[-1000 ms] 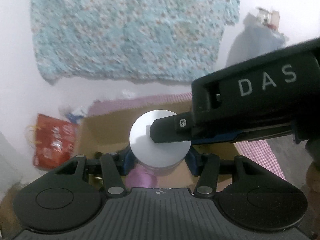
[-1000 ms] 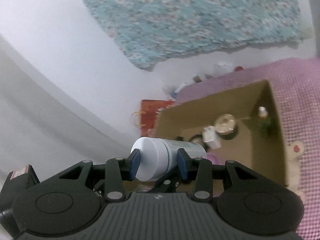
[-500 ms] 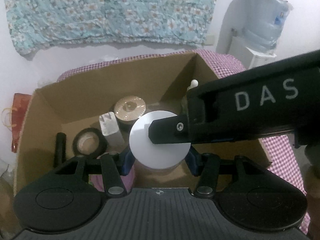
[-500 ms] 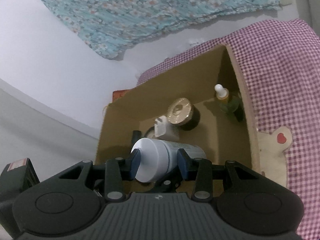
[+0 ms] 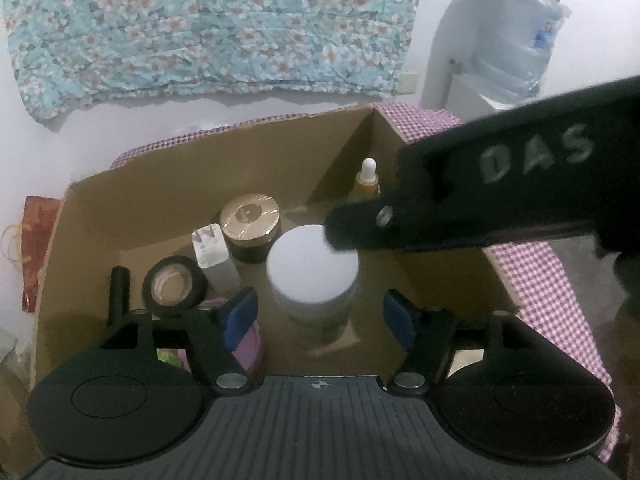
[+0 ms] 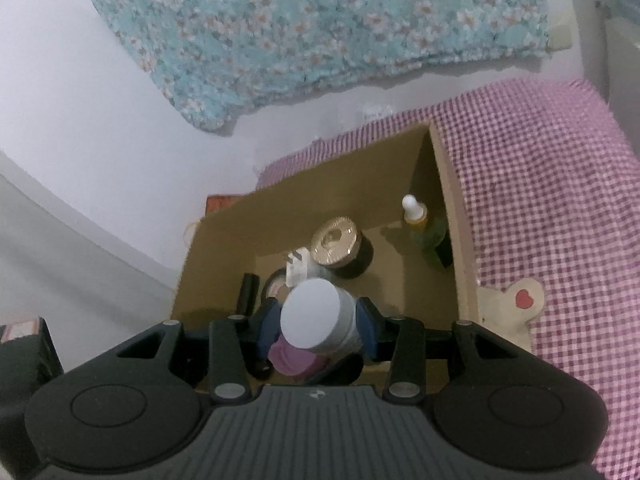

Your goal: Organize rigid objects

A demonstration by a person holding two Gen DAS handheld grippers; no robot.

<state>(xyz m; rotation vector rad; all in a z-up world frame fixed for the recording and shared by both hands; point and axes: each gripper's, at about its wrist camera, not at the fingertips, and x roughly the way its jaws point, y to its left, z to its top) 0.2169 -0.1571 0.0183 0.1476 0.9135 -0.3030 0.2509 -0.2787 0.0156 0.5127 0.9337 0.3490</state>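
Observation:
A jar with a flat white lid (image 5: 312, 268) stands lid-up in the cardboard box (image 5: 192, 176), slightly blurred. My left gripper (image 5: 320, 316) hovers over it. Its jaws are opening, and the blue pads stand well clear on both sides. In the right wrist view the same jar (image 6: 316, 316) lies between the pads of my right gripper (image 6: 317, 326). Those jaws are opening too, with a thin gap at the left pad. One black right finger (image 5: 352, 228) reaches over the lid's far edge.
Inside the box are a gold-lidded dark jar (image 5: 250, 220), a black tape roll (image 5: 174, 286), a white plug (image 5: 208, 244), a dropper bottle (image 6: 416, 216), a black cylinder (image 5: 119, 292) and a purple item (image 6: 296, 360). The box stands on pink checked cloth (image 6: 540, 200).
Both grippers have sunk closer to the box. The left jaws spread off the jar. The jar turned from lying sideways to lid-up, and the right jaws widened a little.

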